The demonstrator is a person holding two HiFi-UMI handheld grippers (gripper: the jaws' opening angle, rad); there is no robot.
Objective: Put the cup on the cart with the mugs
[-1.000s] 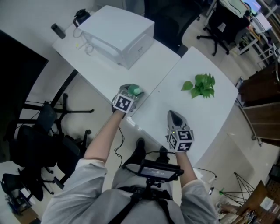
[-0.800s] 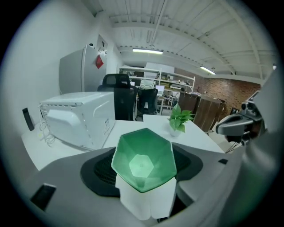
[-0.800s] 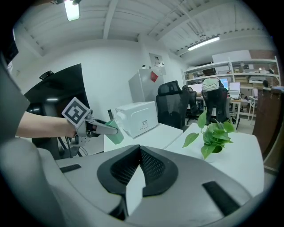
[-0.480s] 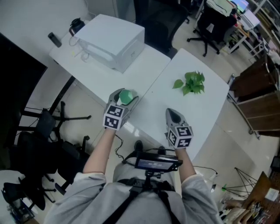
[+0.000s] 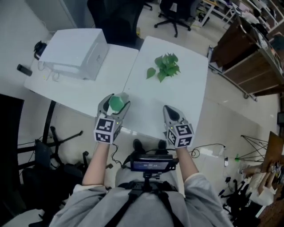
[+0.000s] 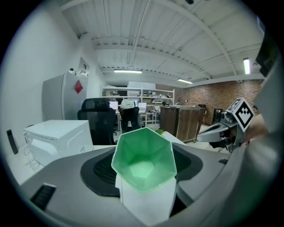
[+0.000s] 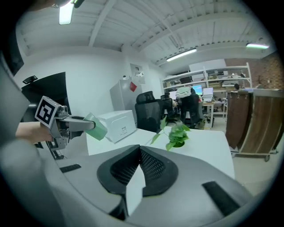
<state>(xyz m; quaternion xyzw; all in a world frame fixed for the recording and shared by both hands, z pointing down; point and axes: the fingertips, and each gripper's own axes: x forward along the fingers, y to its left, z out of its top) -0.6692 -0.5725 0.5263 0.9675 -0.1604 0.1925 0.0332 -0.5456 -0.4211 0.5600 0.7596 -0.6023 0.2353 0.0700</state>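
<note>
A green faceted cup [image 5: 116, 103] with a pale outside sits between the jaws of my left gripper [image 5: 114, 99], which is shut on it above the near edge of the white table [image 5: 186, 95]. The left gripper view looks straight into the cup's open mouth [image 6: 143, 159]. From the right gripper view the cup [image 7: 95, 126] shows at the left, held level in the air. My right gripper [image 5: 171, 112] hovers over the table's near edge, shut with nothing in it [image 7: 135, 188]. No mugs show in any view.
A white box-shaped appliance [image 5: 73, 53] stands on the left table. A small green plant [image 5: 165, 66] sits on the right table. A brown wooden cabinet [image 5: 242, 55] stands at the far right, beyond bare floor. Black office chairs [image 5: 175, 9] are behind the tables.
The head view has swung round, so the tables now lie further up and left. The left gripper keeps its hold on the cup and has drawn back nearer my body. The right gripper stays shut.
</note>
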